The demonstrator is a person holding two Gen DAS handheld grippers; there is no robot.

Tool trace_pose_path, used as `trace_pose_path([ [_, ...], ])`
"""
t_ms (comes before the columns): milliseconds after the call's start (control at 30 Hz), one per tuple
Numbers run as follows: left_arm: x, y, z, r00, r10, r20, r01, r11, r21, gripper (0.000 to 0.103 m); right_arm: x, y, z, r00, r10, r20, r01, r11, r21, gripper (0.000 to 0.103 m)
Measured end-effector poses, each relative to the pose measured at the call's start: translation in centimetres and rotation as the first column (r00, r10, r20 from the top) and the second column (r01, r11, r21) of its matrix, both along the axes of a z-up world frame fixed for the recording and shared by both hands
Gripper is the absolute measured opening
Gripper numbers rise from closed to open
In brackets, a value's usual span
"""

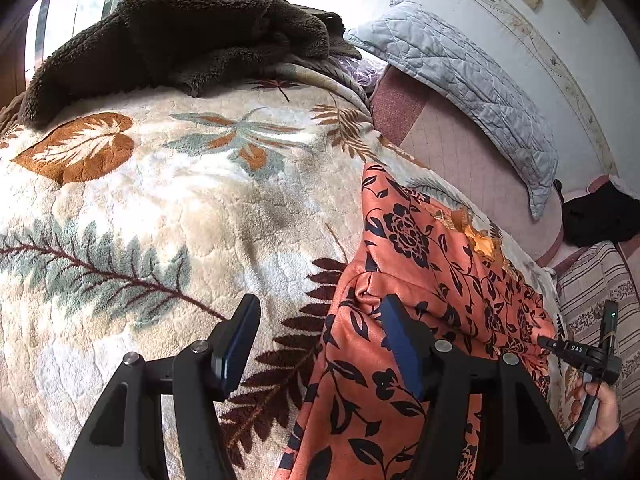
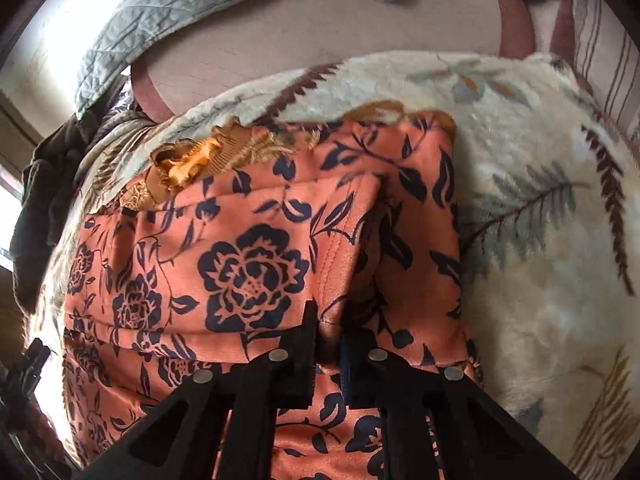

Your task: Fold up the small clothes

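An orange garment (image 1: 420,280) with a dark floral print and a gold lace trim (image 1: 478,240) lies on a cream leaf-patterned plush blanket (image 1: 180,200). My left gripper (image 1: 320,312) hangs open over the garment's left edge, its right finger above the cloth and its left finger above the blanket; nothing is pinched. In the right wrist view my right gripper (image 2: 328,332) is shut on a raised fold of the orange garment (image 2: 248,264), near a stitched seam. The right gripper (image 1: 580,352) and the hand holding it show at the far right of the left wrist view.
A dark brown fleece garment (image 1: 180,40) is heaped at the blanket's far end. A grey quilted pillow (image 1: 460,72) leans on the wall over a pink sheet (image 1: 460,152). A black item (image 1: 596,216) and striped fabric (image 1: 592,292) lie to the right.
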State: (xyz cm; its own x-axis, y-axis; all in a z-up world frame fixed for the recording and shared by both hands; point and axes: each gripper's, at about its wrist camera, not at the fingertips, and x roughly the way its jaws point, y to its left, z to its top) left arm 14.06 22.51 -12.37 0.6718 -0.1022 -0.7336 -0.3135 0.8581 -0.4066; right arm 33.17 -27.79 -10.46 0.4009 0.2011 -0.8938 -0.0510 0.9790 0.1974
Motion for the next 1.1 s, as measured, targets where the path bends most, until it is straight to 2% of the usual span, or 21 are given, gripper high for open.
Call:
trace_pose_path([
  [133,0.1,-0.4,0.7,0.999,-0.021,0.024,0.02,0.999,0.03,0.064,-0.7,-0.2,4.6,0.988,-0.01,0.155,0.014,1.0,-0.028,0.009],
  [167,0.2,-0.5,0.8,0.999,-0.028,0.025,0.028,0.999,0.034,0.064,-0.5,-0.6,3.7,0.99,-0.031,0.139,0.036,0.999,-0.034,0.014],
  [200,0.4,-0.7,0.9,0.999,-0.033,0.016,0.033,0.999,0.037,0.064,-0.2,-1.0,1.9,0.995,-0.046,0.084,0.05,0.998,-0.043,0.026],
  [233,0.6,-0.9,0.9,0.999,-0.036,0.005,0.036,0.999,0.037,0.064,0.1,-1.7,-0.4,0.998,-0.067,0.008,0.067,0.997,-0.041,0.03],
  [267,0.8,-1.1,1.0,0.999,-0.043,-0.003,0.043,0.999,0.032,0.064,0.1,-2.5,-2.0,0.994,-0.093,-0.05,0.092,0.995,-0.022,0.03],
  [300,1.0,-1.3,1.3,0.999,-0.053,-0.006,0.053,0.998,0.03,0.064,-0.2,-3.2,-2.4,0.993,-0.108,-0.047,0.11,0.993,0.031,0.03],
  [400,2.2,-2.5,2.7,0.996,-0.092,0.011,0.091,0.993,0.073,0.064,-1.0,-4.3,-0.3,0.987,-0.156,0.047,0.15,0.983,0.109,0.03],
  [467,3.8,-3.8,3.7,0.991,-0.131,0.014,0.128,0.985,0.118,0.064,-0.9,-4.3,2.0,0.981,-0.152,0.122,0.135,0.982,0.135,0.03],
  [533,5.9,-5.1,4.1,0.985,-0.171,0.007,0.169,0.978,0.123,0.064,-0.3,-4.1,3.4,0.981,-0.122,0.152,0.084,0.969,0.232,0.03],
  [567,7.1,-5.5,3.9,0.982,-0.189,-0.004,0.188,0.977,0.104,0.064,0.5,-3.7,3.4,0.988,-0.086,0.126,0.044,0.951,0.306,0.035],
  [600,8.3,-5.9,3.5,0.979,-0.203,-0.021,0.204,0.976,0.082,0.064,1.4,-3.1,2.8,0.995,-0.048,0.093,0.009,0.928,0.373,0.055],
  [667,10.5,-6.7,2.0,0.973,-0.225,-0.055,0.227,0.973,0.042,0.064,3.4,-2.1,0.6,0.999,-0.001,0.035,-0.014,0.904,0.428,0.077],
  [733,12.6,-7.2,-0.5,0.965,-0.214,-0.152,0.226,0.972,0.07,0.064,4.7,-2.6,-2.1,0.999,-0.036,-0.01,0.037,0.921,0.387,0.076],
  [767,13.2,-7.0,-2.0,0.96,-0.174,-0.219,0.203,0.972,0.118,0.063,5.0,-3.7,-3.2,0.996,-0.086,-0.033,0.092,0.905,0.415,0.068],
  [800,13.7,-6.4,-3.3,0.952,-0.117,-0.282,0.168,0.972,0.166,0.062,4.9,-4.8,-3.8,0.989,-0.14,-0.049,0.147,0.866,0.478,0.064],
  [833,13.3,-5.8,-3.3,0.96,-0.119,-0.255,0.159,0.977,0.145,0.062,4.7,-5.2,-3.6,0.984,-0.172,-0.045,0.171,0.847,0.504,0.064],
  [867,13.0,-5.5,-2.6,0.965,-0.105,-0.241,0.144,0.978,0.15,0.062,4.3,-5.0,-2.7,0.985,-0.17,-0.016,0.157,0.865,0.477,0.067],
  [933,12.6,-5.0,-0.7,0.98,-0.075,-0.185,0.11,0.976,0.188,0.059,3.9,-3.7,-1.0,0.995,-0.088,0.047,0.058,0.893,0.446,0.068],
  [1000,13.3,-4.7,0.4,0.985,-0.122,-0.125,0.14,0.979,0.145,0.06,4.3,-2.6,-0.5,0.998,-0.021,0.067,-0.014,0.874,0.486,0.069],
  [1067,15.4,-4.6,-0.3,0.976,-0.158,-0.152,0.174,0.98,0.1,0.06,4.6,-2.6,-1.2,0.999,-0.013,0.053,-0.014,0.878,0.478,0.071],
  [1100,16.5,-4.3,-1.1,0.972,-0.157,-0.177,0.172,0.982,0.074,0.06,5.0,-2.6,-2.1,0.999,-0.024,0.024,0.011,0.899,0.438,0.071],
])
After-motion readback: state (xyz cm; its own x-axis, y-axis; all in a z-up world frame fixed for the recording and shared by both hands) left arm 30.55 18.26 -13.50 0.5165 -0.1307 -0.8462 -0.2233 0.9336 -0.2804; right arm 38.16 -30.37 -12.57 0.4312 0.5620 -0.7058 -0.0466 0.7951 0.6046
